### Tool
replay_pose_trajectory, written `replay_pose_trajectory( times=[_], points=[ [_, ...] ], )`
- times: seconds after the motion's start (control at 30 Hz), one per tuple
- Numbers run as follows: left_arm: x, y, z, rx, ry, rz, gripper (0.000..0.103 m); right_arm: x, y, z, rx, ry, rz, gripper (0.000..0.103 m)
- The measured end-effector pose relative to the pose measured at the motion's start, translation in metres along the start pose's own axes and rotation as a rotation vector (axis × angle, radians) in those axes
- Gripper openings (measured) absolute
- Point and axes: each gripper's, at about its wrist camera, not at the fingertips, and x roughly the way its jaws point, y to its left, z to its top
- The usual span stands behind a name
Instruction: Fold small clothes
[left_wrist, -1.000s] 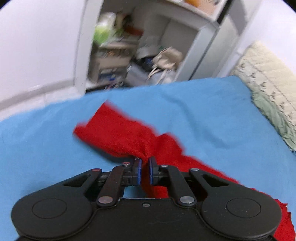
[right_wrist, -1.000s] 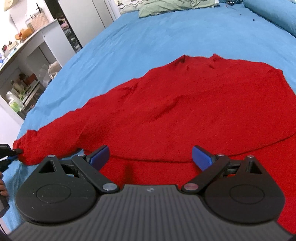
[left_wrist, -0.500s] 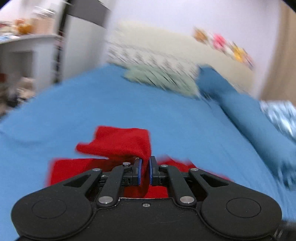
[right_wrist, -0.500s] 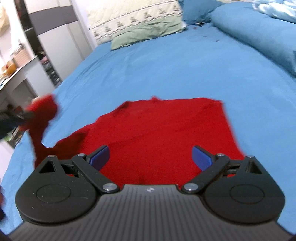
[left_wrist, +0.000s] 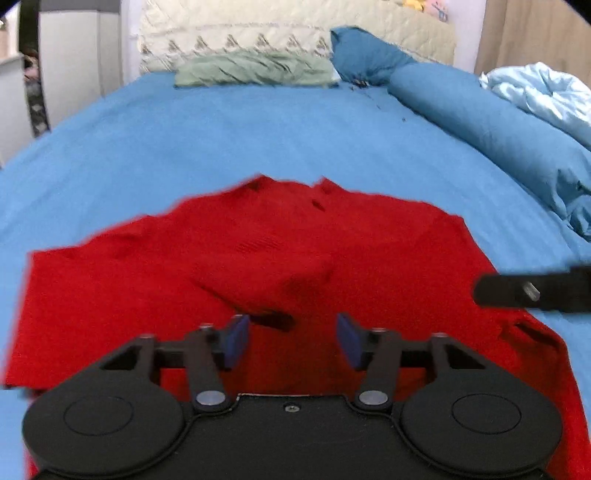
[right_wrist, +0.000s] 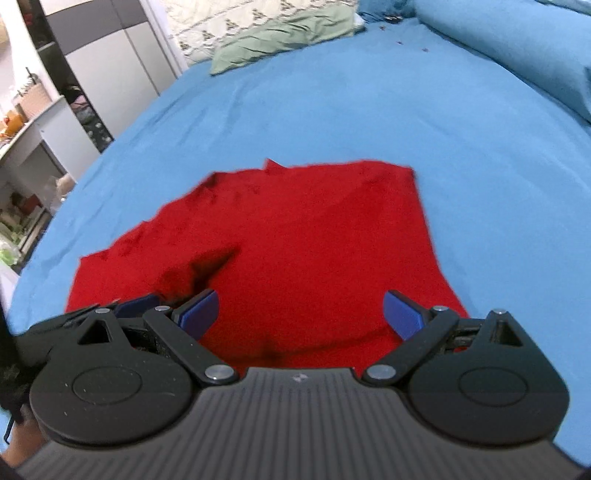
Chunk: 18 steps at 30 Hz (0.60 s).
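Note:
A red knit sweater (left_wrist: 280, 258) lies on the blue bedsheet (left_wrist: 258, 129), with its left sleeve folded in over the body. My left gripper (left_wrist: 291, 341) is open and empty just above the sweater's near middle. My right gripper (right_wrist: 301, 314) is open and empty above the sweater (right_wrist: 306, 236) near its lower edge. The left gripper's blue pads (right_wrist: 136, 304) show at the left of the right wrist view. The right gripper's finger (left_wrist: 532, 290) shows at the right edge of the left wrist view.
A green pillow (left_wrist: 255, 68) and a patterned cream pillow (left_wrist: 236, 37) lie at the head of the bed. A blue bolster (left_wrist: 491, 122) and a pale blue quilt (left_wrist: 546, 92) lie along the right. A wardrobe (right_wrist: 110, 74) and shelves (right_wrist: 26, 147) stand left of the bed.
My left gripper carried the sleeve across over the sweater's body, then opened and let it go. The sleeve now lies folded on the body. The right gripper stayed open.

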Motion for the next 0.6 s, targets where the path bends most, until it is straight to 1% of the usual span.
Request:
replay_pose_trajectory(
  times=[0.07,0.13,0.23,0.3,0.4,0.43,0.47,0.5,0.53,0.57,0.6],
  points=[
    [-0.019,0.014,-0.004,0.004,-0.012,0.049,0.067,0.006,0.021,0.008,-0.042,0.002,0.028,0.103],
    [-0.033,0.034,-0.010,-0.006,-0.011,0.113,0.068,0.017,0.048,0.013,-0.110,0.024,0.049,0.103],
    [-0.043,0.067,-0.023,-0.029,0.019,0.201,0.068,0.044,0.087,0.010,-0.241,0.072,0.045,0.103],
    [-0.042,0.089,-0.031,-0.051,0.058,0.227,0.068,0.068,0.109,0.002,-0.316,0.114,0.033,0.103],
    [-0.039,0.113,-0.043,-0.084,0.095,0.231,0.068,0.100,0.131,-0.009,-0.392,0.149,-0.012,0.103],
    [-0.035,0.121,-0.045,-0.092,0.104,0.237,0.067,0.112,0.135,-0.011,-0.410,0.161,-0.031,0.099],
    [-0.034,0.130,-0.048,-0.101,0.113,0.241,0.067,0.120,0.138,-0.014,-0.421,0.166,-0.054,0.086],
    [-0.033,0.134,-0.050,-0.110,0.120,0.241,0.067,0.122,0.136,-0.015,-0.416,0.154,-0.064,0.078],
    [-0.033,0.137,-0.051,-0.123,0.123,0.241,0.067,0.119,0.134,-0.014,-0.385,0.126,-0.071,0.075],
    [-0.038,0.140,-0.054,-0.136,0.122,0.239,0.066,0.116,0.132,-0.011,-0.352,0.101,-0.077,0.067],
    [-0.041,0.144,-0.056,-0.152,0.119,0.236,0.066,0.108,0.126,-0.008,-0.300,0.061,-0.094,0.054]
  ],
)
